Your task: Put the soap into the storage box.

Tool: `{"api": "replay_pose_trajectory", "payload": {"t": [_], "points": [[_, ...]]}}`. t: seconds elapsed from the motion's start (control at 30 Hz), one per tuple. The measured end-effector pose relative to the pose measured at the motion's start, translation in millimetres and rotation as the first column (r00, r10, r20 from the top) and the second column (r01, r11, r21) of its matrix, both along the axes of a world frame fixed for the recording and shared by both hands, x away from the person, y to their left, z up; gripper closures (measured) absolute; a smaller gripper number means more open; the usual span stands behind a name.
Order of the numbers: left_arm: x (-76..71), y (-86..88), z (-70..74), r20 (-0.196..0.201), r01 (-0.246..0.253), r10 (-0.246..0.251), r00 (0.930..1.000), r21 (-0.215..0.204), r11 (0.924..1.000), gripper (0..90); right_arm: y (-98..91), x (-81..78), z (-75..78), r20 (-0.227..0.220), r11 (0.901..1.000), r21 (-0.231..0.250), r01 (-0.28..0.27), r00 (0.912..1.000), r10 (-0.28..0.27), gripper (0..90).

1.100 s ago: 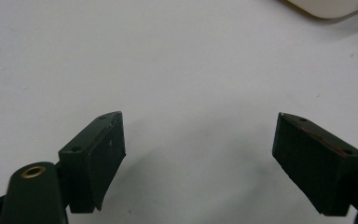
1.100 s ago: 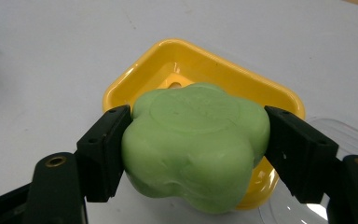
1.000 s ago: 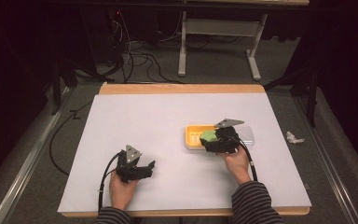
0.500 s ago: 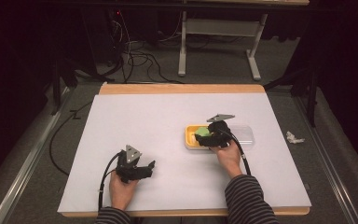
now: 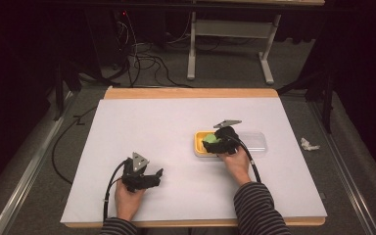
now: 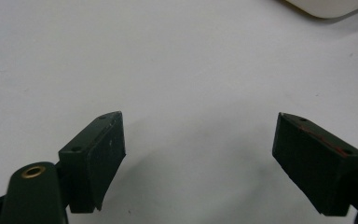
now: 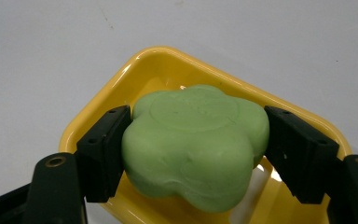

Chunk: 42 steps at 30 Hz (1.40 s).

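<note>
My right gripper (image 7: 193,154) clamps the green soap (image 7: 193,144) over the yellow dish (image 7: 102,112), at two o'clock from my left gripper (image 6: 198,158) — jaws wide, holding nothing. The soap looks slick — too light a squeeze and it could squirt free.

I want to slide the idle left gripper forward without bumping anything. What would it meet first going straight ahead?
Bare white table at first; the left gripper is open and empty. Farther on, slightly right, a pale dish edge appears, probably the first obstacle.
</note>
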<state>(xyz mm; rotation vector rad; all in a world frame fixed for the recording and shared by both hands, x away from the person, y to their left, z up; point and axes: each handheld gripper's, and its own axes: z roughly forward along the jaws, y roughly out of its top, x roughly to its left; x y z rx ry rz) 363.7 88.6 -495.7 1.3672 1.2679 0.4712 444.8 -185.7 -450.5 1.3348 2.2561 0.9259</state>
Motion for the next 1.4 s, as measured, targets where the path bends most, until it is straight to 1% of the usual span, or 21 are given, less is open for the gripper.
{"api": "replay_pose_trajectory", "payload": {"t": [0.03, 0.07, 0.13, 0.2, 0.33, 0.4, 0.43, 0.5, 0.53, 0.57, 0.7, 0.77, 0.8, 0.83, 0.9, 0.97, 1.1, 1.17, 1.27, 1.4], "points": [[0.4, -0.2, 0.1, 0.000, -0.002, 0.002, 1.0000, -0.005, 1.0000, 17.7, 0.0, 0.0, -0.1, 0.003, 1.0000, -0.001, -0.002, 1.0000, 0.002, 27.0], [0.3, 0.6, 0.0, 0.000, 0.000, 0.000, 1.0000, 0.005, 1.0000, 17.7, 0.3, 0.0, -0.5, 0.006, 1.0000, -0.003, -0.001, 1.0000, 0.001, 27.0], [0.2, 0.5, 0.2, 0.001, -0.001, 0.001, 1.0000, 0.000, 1.0000, 17.8, 0.6, 0.4, -1.0, 0.010, 1.0000, -0.004, -0.003, 0.9999, 0.003, 27.0], [-0.1, 0.1, 0.0, 0.004, -0.001, 0.001, 1.0000, 0.005, 1.0000, 17.8, 1.1, 0.4, -1.3, 0.006, 0.9999, -0.013, 0.005, 1.0000, -0.005, 26.9], [-0.3, 0.2, 0.1, 0.003, 0.000, 0.000, 1.0000, 0.007, 1.0000, 17.8, 2.3, -0.2, -2.9, 0.003, 0.9996, -0.030, 0.002, 1.0000, -0.002, 26.7], [-0.3, 0.2, 0.0, 0.002, 0.002, -0.002, 1.0000, 0.011, 0.9999, 17.8, 1.5, -0.6, -2.8, 0.004, 0.9997, -0.022, 0.005, 1.0000, -0.005, 27.1], [-0.3, 0.2, 0.0, 0.002, 0.002, -0.002, 1.0000, 0.012, 0.9999, 17.9, 0.0, -1.3, -1.2, 0.007, 0.9999, -0.010, 0.008, 0.9999, -0.008, 27.5], [-0.4, -0.3, 0.0, 0.003, 0.001, -0.001, 1.0000, 0.008, 1.0000, 18.0, -1.0, -2.8, 1.1, 0.017, 0.9999, 0.000, 0.013, 0.9998, -0.013, 28.4], [-0.4, -0.1, 0.0, 0.003, 0.000, 0.000, 1.0000, 0.011, 0.9999, 18.0, -1.6, -3.7, 2.4, 0.025, 1.0000, 0.001, 0.008, 0.9997, -0.008, 28.5], [-0.3, -0.3, 0.0, 0.004, -0.002, 0.002, 1.0000, 0.008, 1.0000, 18.0, -2.1, -4.8, 3.6, 0.023, 1.0000, -0.003, 0.008, 0.9997, -0.008, 27.6], [-0.2, 0.0, 0.0, 0.003, -0.001, 0.001, 1.0000, 0.009, 1.0000, 17.8, -3.9, -7.0, 4.5, 0.034, 0.9999, -0.003, 0.017, 0.9993, -0.017, 24.3], [-0.2, 0.1, 0.0, 0.001, 0.000, 0.000, 1.0000, 0.011, 0.9999, 17.8, -5.0, -8.7, 5.9, 0.047, 0.9998, 0.001, 0.018, 0.9987, -0.018, 24.1], [0.0, -0.3, -0.1, 0.003, -0.002, 0.002, 1.0000, 0.004, 1.0000, 17.9, -5.4, -9.5, 6.9, 0.051, 0.9999, 0.004, 0.016, 0.9986, -0.016, 24.1], [0.0, -0.3, -0.1, 0.003, -0.002, 0.002, 1.0000, 0.003, 1.0000, 17.9, -7.0, -12.4, 10.8, 0.068, 0.9998, 0.011, 0.017, 0.9975, -0.017, 24.2], [-0.1, -0.1, 0.0, 0.001, -0.001, 0.001, 1.0000, 0.008, 1.0000, 17.8, -7.9, -13.3, 12.3, 0.076, 0.9998, 0.015, 0.015, 0.9969, -0.016, 24.2], [0.0, -0.3, -0.1, 0.003, -0.003, 0.003, 1.0000, 0.005, 1.0000, 17.9, -10.3, -16.5, 16.6, 0.089, 0.9992, 0.034, 0.019, 0.9958, -0.022, 24.3], [0.0, -0.3, 0.0, 0.002, -0.003, 0.003, 1.0000, 0.007, 1.0000, 17.9, -14.9, -21.8, 22.8, 0.116, 0.9987, 0.050, 0.012, 0.9930, -0.018, 24.7], [0.0, -0.3, 0.0, 0.002, -0.004, 0.004, 1.0000, 0.008, 1.0000, 17.9, -17.7, -25.3, 25.6, 0.124, 0.9980, 0.062, 0.006, 0.9922, -0.014, 24.8], [-0.1, -0.3, -0.1, 0.003, -0.004, 0.004, 1.0000, 0.010, 0.9999, 17.8, -21.6, -29.1, 28.9, 0.137, 0.9977, 0.067, 0.005, 0.9905, -0.014, 25.3], [0.0, -0.3, -0.1, 0.003, -0.005, 0.005, 1.0000, 0.010, 0.9999, 17.8, -25.6, -33.6, 32.7, 0.142, 0.9968, 0.080, 0.007, 0.9897, -0.018, 25.8]]}}
